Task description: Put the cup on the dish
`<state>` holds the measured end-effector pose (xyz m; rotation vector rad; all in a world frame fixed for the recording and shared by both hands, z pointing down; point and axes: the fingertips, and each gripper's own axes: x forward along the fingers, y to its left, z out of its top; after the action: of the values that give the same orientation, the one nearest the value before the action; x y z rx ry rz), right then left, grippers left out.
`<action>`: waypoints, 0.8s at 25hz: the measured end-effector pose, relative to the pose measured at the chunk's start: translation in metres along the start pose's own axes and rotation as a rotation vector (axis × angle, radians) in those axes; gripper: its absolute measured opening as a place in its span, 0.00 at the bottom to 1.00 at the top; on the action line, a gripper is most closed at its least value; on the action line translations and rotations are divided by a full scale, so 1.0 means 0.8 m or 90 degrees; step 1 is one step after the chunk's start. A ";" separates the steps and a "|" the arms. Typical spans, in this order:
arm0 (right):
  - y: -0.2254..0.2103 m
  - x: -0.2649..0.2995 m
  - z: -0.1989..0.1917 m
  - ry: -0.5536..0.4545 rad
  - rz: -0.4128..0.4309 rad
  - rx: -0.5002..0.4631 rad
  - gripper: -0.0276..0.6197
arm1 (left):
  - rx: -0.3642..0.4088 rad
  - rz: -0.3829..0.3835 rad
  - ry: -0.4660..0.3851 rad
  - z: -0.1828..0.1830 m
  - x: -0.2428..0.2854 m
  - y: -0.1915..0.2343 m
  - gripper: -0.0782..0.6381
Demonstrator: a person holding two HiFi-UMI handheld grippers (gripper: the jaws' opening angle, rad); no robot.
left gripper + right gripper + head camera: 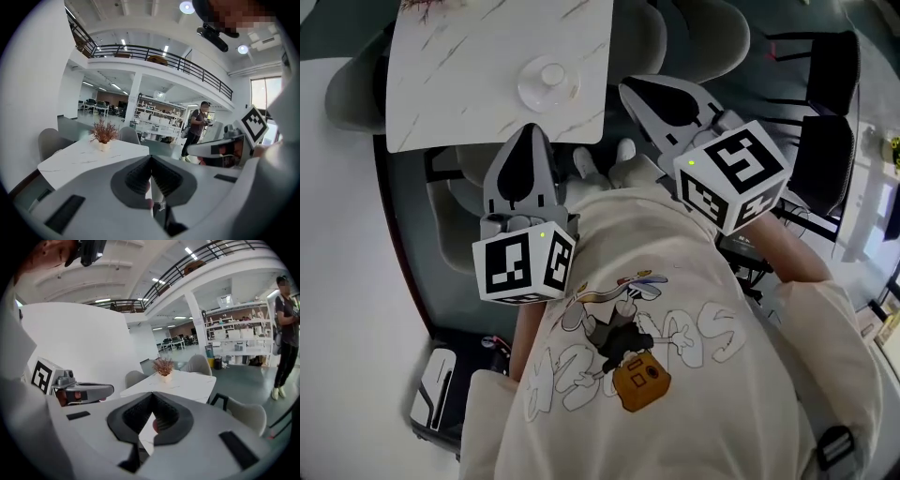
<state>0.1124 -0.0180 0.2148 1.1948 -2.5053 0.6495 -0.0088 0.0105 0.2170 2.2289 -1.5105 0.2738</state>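
A round clear glass dish (548, 81) lies on the white marble table (469, 66) near its front edge. Something clear seems to stand at its middle; I cannot tell whether that is the cup. My left gripper (528, 133) is held in front of my chest, just short of the table edge, with its jaws shut and nothing in them. My right gripper (630, 87) is raised to the right of the table corner, also shut and empty. In the gripper views the left gripper (151, 157) and the right gripper (152, 394) each show their pads meeting at the tip.
A small potted dry plant (104, 133) (163, 367) stands at the table's far end. Grey chairs (694, 33) surround the table. A person (198, 124) stands further off in the open office. A black bag (441, 389) lies on the floor at the left.
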 end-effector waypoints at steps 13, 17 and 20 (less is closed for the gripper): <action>0.041 -0.008 0.006 -0.003 0.052 -0.009 0.05 | 0.017 -0.032 -0.013 0.010 -0.006 -0.019 0.11; 0.044 -0.010 0.005 0.012 0.072 -0.024 0.05 | 0.009 -0.033 -0.013 0.009 -0.010 -0.019 0.11; 0.042 -0.007 0.007 0.032 0.090 -0.033 0.05 | 0.001 -0.032 -0.013 0.007 -0.010 -0.016 0.11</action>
<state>0.0889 0.0018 0.1985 0.9785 -2.5649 0.6352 -0.0002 0.0186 0.2056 2.2749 -1.4624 0.2368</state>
